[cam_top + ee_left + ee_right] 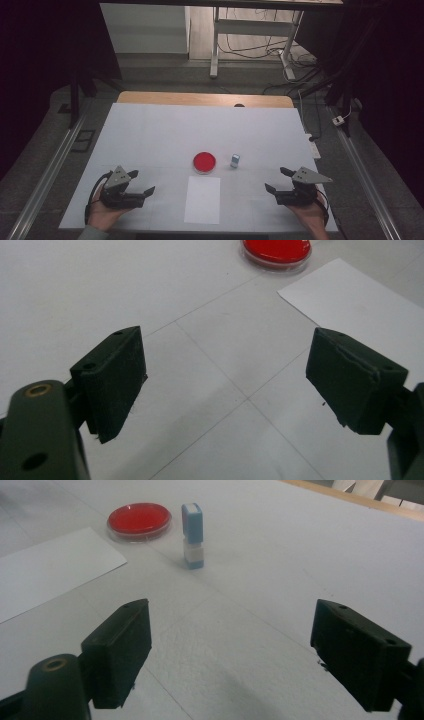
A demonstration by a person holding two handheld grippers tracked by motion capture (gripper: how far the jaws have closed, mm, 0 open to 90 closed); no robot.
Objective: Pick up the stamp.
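Note:
A round red dish (204, 162) sits near the middle of the white table (150, 130). Just right of it stands a small blue-and-white block (235, 160), upright. A white sheet of paper (202, 199) lies in front of the dish. My left gripper (142, 183) rests at the front left in a hand, open and with nothing between its jaws. At the front right my right gripper (279, 180) is open too, bare table between its jaws. The left gripper view has the dish (276, 252) and paper (360, 300) ahead. The right gripper view has the block (193, 535), dish (139, 519) and paper (50, 570).
The wooden table edge (205, 98) runs along the back. Beyond it stand desk legs (215, 45) and loose cables (300, 60) on the floor. Metal rails (45, 175) flank the table on both sides.

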